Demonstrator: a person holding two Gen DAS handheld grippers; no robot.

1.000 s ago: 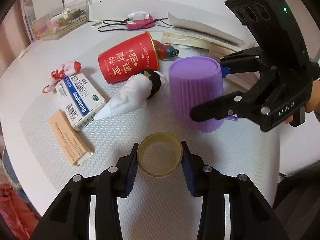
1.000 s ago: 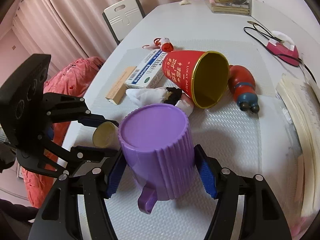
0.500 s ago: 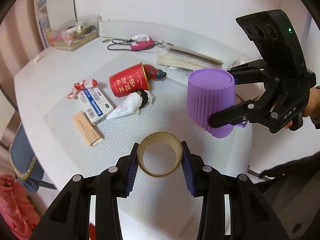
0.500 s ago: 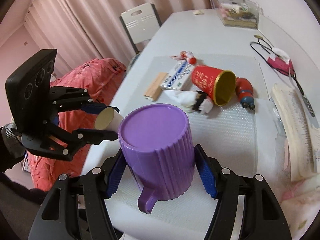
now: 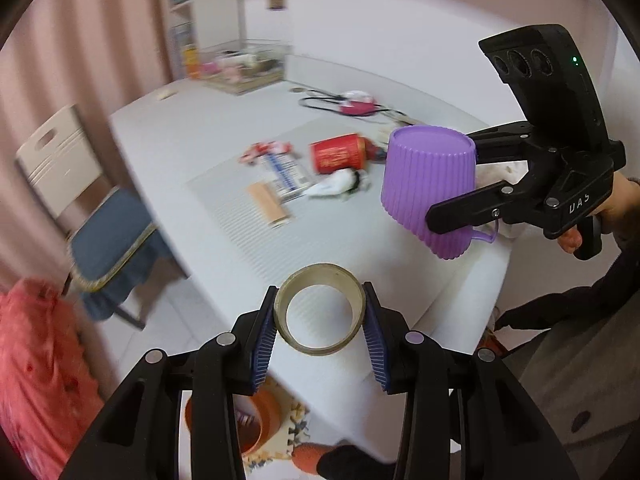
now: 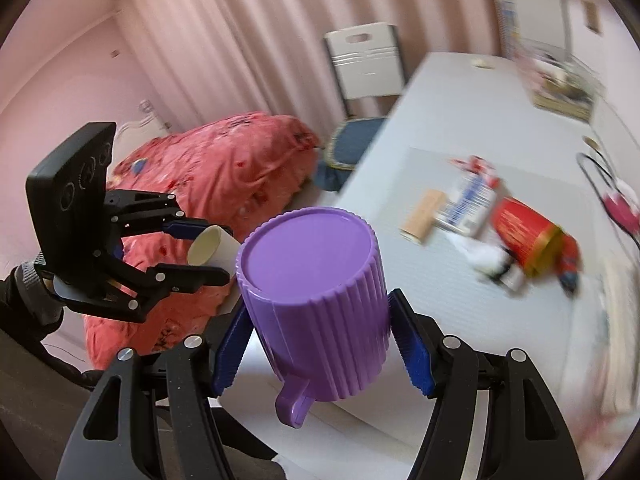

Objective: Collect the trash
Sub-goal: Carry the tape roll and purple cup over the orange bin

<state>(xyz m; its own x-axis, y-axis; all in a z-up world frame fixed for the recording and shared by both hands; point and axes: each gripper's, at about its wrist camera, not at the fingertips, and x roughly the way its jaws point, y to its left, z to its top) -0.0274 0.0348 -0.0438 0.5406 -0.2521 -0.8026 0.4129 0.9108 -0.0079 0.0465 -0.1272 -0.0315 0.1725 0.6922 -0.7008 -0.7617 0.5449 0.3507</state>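
Left gripper [image 5: 319, 322] closed on a tape core [image 5: 319, 309], blue pads pinching its outer wall on both sides, hole facing the camera, ring axis running forward along the fingers. Held in the air past the table [image 5: 192, 136] edge, floor and an orange bin-like thing [image 5: 256, 424] partly visible straight below between the gripper arms; can't confirm it is a bin, it's mostly hidden.

Right gripper [image 6: 322, 348] closed on a purple cup [image 6: 312, 292], upside down, base up and tilted toward the camera, handle [image 6: 294, 404] hanging at the near lower side. Pads clamp the ribbed wall left and right. Cup also in the air, at the table's near edge. In the right wrist view the left gripper sits to the cup's left, core just beside the cup rim, not clearly touching.

Key relation: orange container lies below the left gripper, so the left hand is nearer to it; the core would probably drop with its axis roughly level. Likely step: carry both items off the table to a drop.

Farther out, on the mat [image 5: 256, 232]: tan box [image 5: 267, 207], white-blue box [image 5: 286, 174], white wad [image 5: 340, 184], red cup [image 5: 338, 156] on its side, wrapper [image 5: 264, 148]. All blurred. Chair [image 5: 64, 168] beside the table.
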